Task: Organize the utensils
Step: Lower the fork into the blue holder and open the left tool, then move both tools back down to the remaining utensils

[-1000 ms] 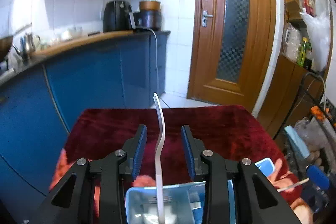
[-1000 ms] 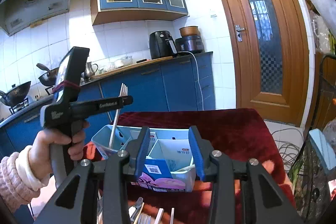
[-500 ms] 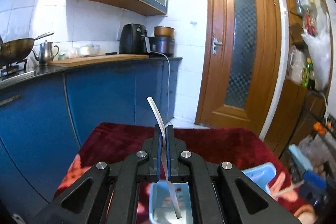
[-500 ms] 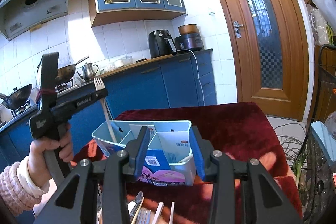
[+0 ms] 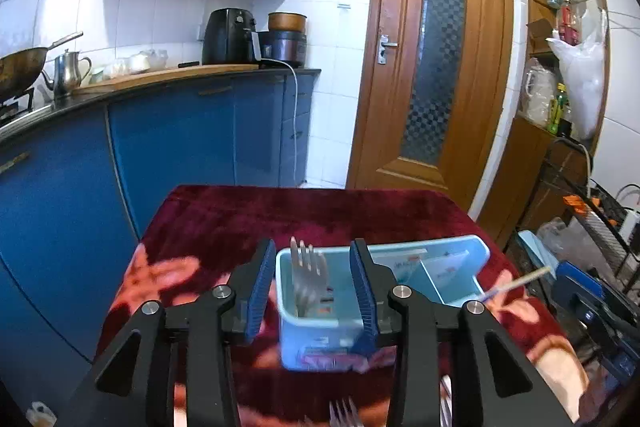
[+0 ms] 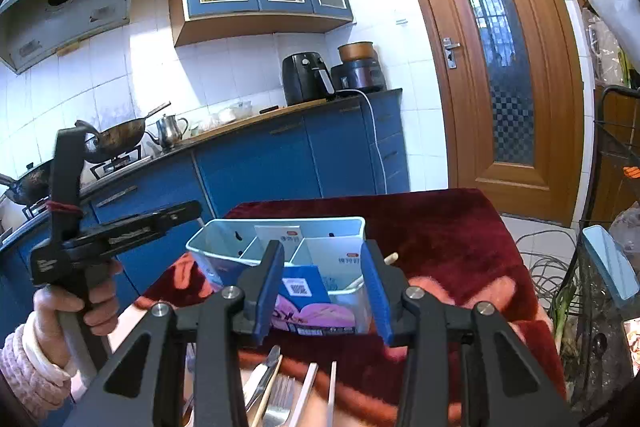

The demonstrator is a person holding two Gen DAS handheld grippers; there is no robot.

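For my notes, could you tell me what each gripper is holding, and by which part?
Nothing: the left gripper is opening off the fork in the caddy; the right gripper is open.

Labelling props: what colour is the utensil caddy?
Light blue utensil caddy, clearest in the left wrist view.

In the left wrist view the fork (image 5: 308,277) standing in the blue caddy (image 5: 320,331) is smeared by motion blur, its handle hidden below the rim. A second fork (image 5: 343,415) is cut off by the bottom edge. In the right wrist view, the loose utensils (image 6: 280,391) run off the bottom edge, partly hidden behind the right claw (image 6: 326,297).
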